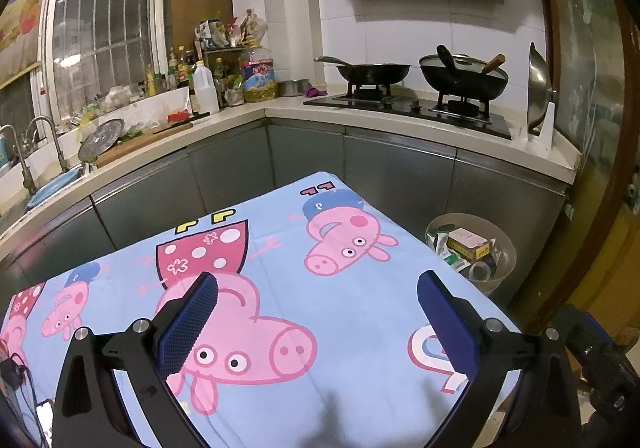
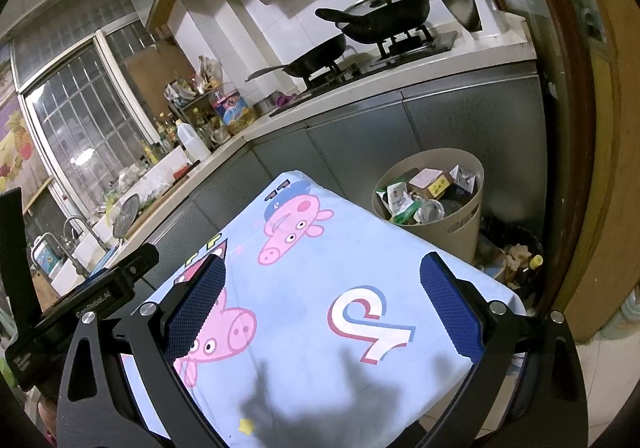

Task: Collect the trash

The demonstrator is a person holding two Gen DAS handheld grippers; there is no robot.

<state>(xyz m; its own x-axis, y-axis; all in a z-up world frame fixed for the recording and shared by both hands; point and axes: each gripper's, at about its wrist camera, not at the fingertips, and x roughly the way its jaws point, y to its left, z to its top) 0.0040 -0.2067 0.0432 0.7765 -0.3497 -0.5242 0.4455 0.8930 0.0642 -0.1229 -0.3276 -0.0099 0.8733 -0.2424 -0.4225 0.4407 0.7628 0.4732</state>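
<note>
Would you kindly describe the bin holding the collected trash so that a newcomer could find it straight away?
Start at the table under the blue cartoon-pig cloth; just past its far right corner, on the floor before the grey cabinets, stands the beige bin. It is round, open-topped and full of wrappers and small boxes. The dark bin beside it, nearer the wooden door frame, is lower and black.

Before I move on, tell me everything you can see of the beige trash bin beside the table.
The bin is a round, beige, plastic-looking tub with smooth walls and a handle slot low on its side. It stands upright on the floor by the table's far right corner, in front of the grey cabinets. It is open, without a lid, and nearly full: a yellow-and-pink box, green-and-white wrappers and other packaging reach its rim. Neither gripper touches it.
</note>
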